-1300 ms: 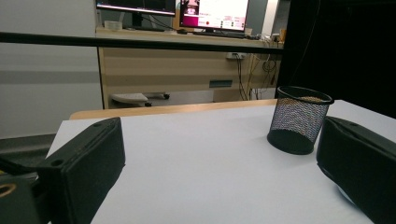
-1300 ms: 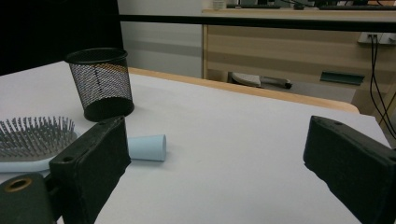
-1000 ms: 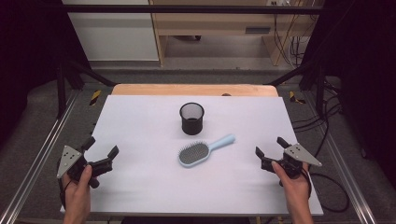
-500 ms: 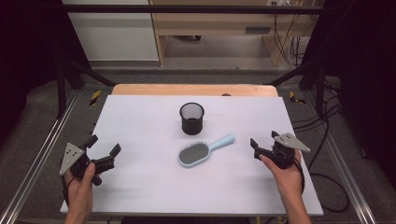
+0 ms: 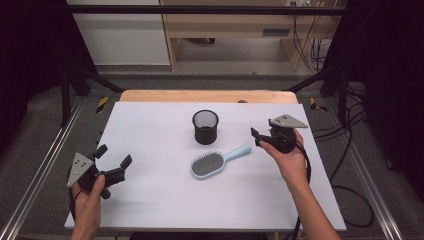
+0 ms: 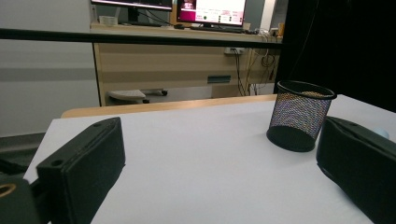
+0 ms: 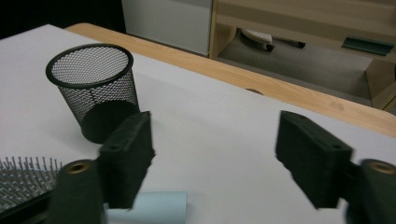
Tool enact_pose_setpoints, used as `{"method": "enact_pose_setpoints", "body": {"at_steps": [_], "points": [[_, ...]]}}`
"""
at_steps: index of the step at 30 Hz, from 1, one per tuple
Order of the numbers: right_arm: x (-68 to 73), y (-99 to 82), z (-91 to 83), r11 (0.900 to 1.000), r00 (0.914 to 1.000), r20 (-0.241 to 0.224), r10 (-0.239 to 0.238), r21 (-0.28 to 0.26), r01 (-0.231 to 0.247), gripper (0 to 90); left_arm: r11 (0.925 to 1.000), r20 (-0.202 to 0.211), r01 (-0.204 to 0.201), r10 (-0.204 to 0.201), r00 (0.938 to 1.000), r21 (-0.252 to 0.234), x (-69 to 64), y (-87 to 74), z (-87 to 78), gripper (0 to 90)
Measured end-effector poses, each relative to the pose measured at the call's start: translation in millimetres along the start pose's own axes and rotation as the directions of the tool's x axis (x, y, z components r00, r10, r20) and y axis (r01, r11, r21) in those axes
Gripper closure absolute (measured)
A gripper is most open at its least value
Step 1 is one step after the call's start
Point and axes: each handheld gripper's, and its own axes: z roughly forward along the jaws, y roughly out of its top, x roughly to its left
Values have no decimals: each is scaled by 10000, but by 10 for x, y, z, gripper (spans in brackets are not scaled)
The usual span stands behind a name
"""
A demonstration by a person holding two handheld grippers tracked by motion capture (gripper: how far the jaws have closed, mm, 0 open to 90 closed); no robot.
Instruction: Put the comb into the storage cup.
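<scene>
Right gripper (image 5: pixel 258 136) shifted far-left, fingers spread above hairbrush (image 5: pixel 218 161) handle; left gripper (image 5: pixel 114 159) fingers spread, near-left worktop (image 5: pixel 150 130).

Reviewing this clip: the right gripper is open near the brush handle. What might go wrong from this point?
1. The right gripper hangs open above the tip of the hairbrush handle; a grasp that far out could let the heavier bristle head swing down or slip free.
2. The mesh cup stands close beside the handle, so a sideways approach might knock the light cup over.
3. The left gripper sits open far from both, too distant to steady either.
</scene>
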Motion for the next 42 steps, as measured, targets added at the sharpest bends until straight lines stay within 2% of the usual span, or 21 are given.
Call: {"method": "enact_pose_setpoints", "body": {"at_steps": [1,3,5,6,9,12,16,17,18,22,27,28,29,30,31,32,33,36,41,42], "points": [[5,12,37,9999,10000,-55,-8,119,9,353,10000,-6,16,-16,10000,-17,4,2,0,13],[14,38,123,9992,9999,-117,-55,390,60,463,10000,-16,11,-11,10000,-19,7,2,0,15],[21,52,171,9987,9997,-232,-67,510,79,490,10000,-8,42,-42,10000,-4,6,-1,2,16],[26,65,242,9978,9996,-236,-177,631,192,590,10000,13,22,-22,10000,33,1,-4,4,15],[25,66,325,9965,9996,-286,-25,834,49,701,10000,-6,-28,28,10000,31,-3,4,7,17],[25,40,414,9926,9993,-310,223,1202,-184,781,10000,-58,7,-7,10000,26,7,2,-1,20],[37,-16,496,9860,9989,-367,290,1654,-225,872,10000,-89,60,-60,9999,45,14,-2,-3,20],[37,-16,496,9860,9989,-367,290,1654,-225,872,10000,-89,60,-60,9999,45,14,-2,-3,20],[55,-62,536,9821,9984,-462,330,1866,-238,900,10000,-84,66,-66,9999,45,13,-2,0,20],[82,-116,597,9748,9973,-625,390,2218,-242,900,9999,-89,66,-65,9999,103,12,-11,13,22],[195,-200,751,9545,9960,-883,140,2979,130,900,10000,5,-25,25,10000,71,2,-2,8,22],[195,-200,751,9545,9960,-883,140,2979,130,900,10000,5,-25,25,10000,71,2,-2,8,21],[252,-236,817,9411,9954,-955,-35,3361,356,900,10000,17,-7,7,10000,66,1,-3,9,21],[252,-236,817,9411,9954,-955,-35,3361,356,900,10000,17,-7,7,10000,66,1,-3,9,22],[269,-249,839,9362,9950,-985,-175,3479,509,900,10000,16,-11,11,10000,86,4,-4,9,22],[317,-273,888,9231,9941,-994,-437,3765,782,900,10000,22,-3,3,10000,74,4,-4,6,22],[329,-278,897,9203,9938,-1004,-473,3823,824,900,10000,22,-3,3,10000,74,4,-4,6,21],[370,-308,934,9022,9918,-1033,-749,4167,1115,900,10000,65,-14,14,10000,57,-5,0,9,21],[376,-309,947,8957,9909,-1185,-641,4310,1095,900,9999,80,-50,49,10000,121,-10,-6,19,22],[368,-302,929,8910,9912,-1220,-521,4426,1013,900,9999,85,-56,55,9999,119,-13,-6,16,22]]}}
